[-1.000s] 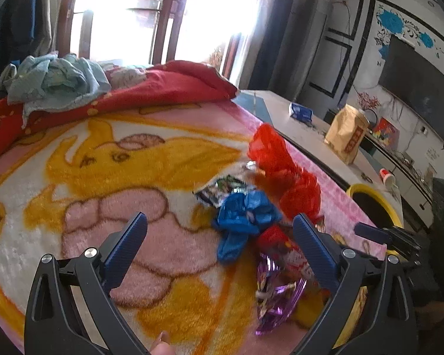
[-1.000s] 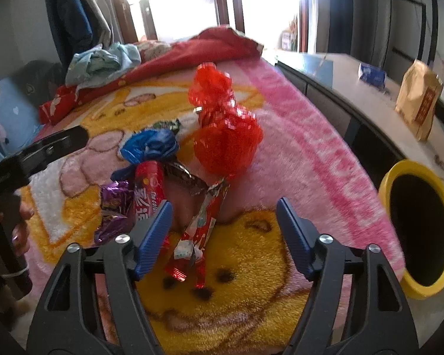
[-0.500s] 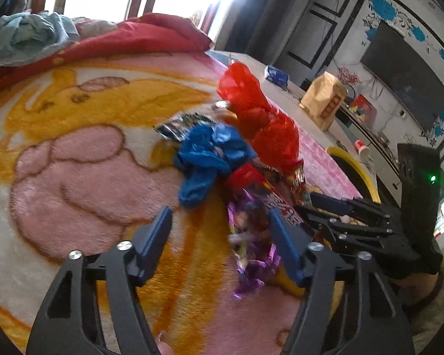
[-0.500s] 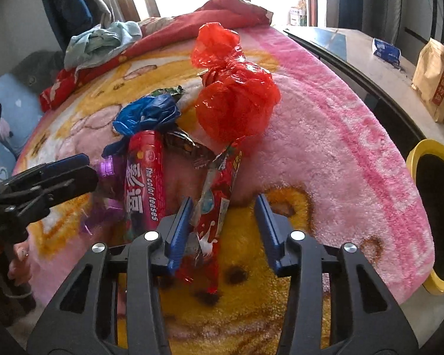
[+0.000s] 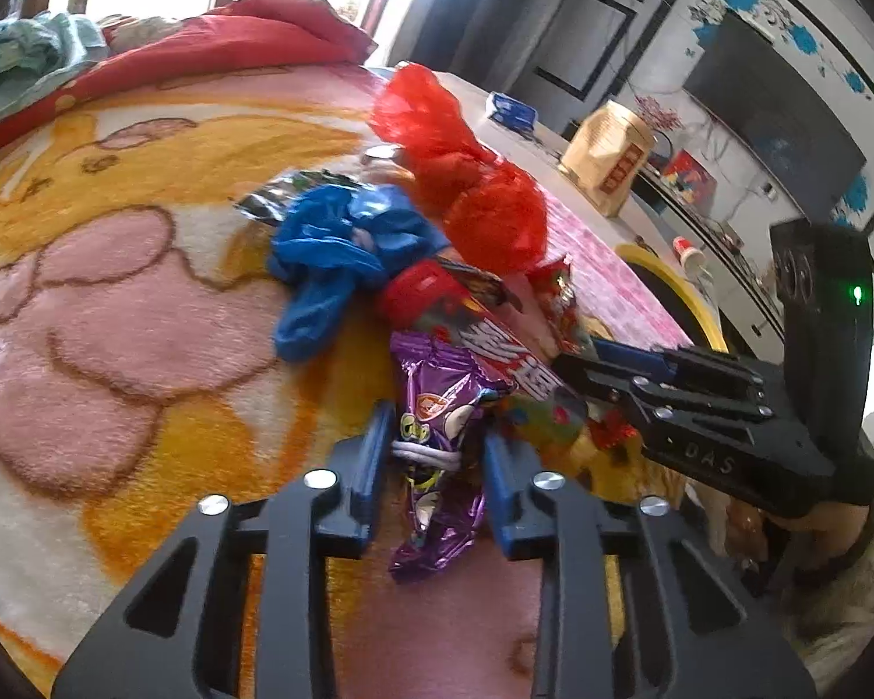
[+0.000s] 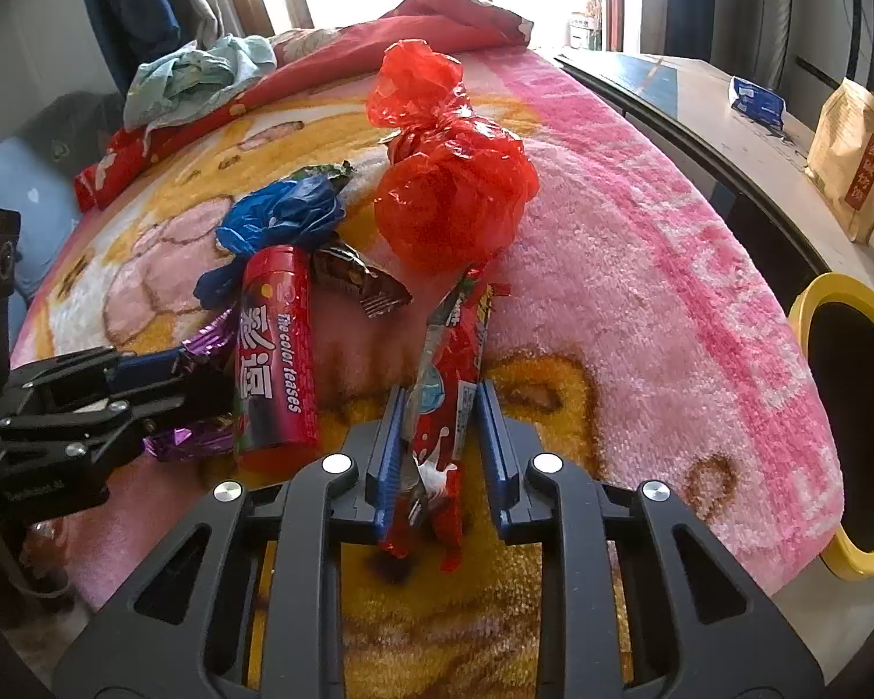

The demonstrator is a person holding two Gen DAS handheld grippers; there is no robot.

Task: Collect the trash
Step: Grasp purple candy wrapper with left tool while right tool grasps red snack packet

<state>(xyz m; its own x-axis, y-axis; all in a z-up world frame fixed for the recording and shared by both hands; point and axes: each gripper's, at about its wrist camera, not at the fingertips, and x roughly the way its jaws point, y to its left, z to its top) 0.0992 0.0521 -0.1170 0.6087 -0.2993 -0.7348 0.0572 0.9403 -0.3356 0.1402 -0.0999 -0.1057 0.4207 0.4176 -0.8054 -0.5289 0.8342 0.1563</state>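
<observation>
Trash lies heaped on a pink and yellow blanket (image 6: 641, 291). My left gripper (image 5: 437, 442) has its jaws closing, and its blue pads touch both sides of a crumpled purple snack wrapper (image 5: 437, 390). My right gripper (image 6: 441, 437) is closing too, its pads against a long red snack wrapper (image 6: 448, 361). A red candy tube (image 6: 274, 349) lies between the two grippers. Behind it are a blue plastic bag (image 6: 285, 215), a knotted red plastic bag (image 6: 448, 192) and a brown foil wrapper (image 6: 361, 279).
A yellow-rimmed bin (image 6: 810, 303) stands beside the bed edge at the right. Behind it, a long table holds a brown paper bag (image 6: 850, 163) and a blue packet (image 6: 754, 96). Rumpled clothes (image 6: 198, 76) and a red quilt lie at the far end.
Both grippers went from wide open to nearly closed. The left came down and forward onto the purple wrapper. The right stayed over the red wrapper and narrowed onto it.
</observation>
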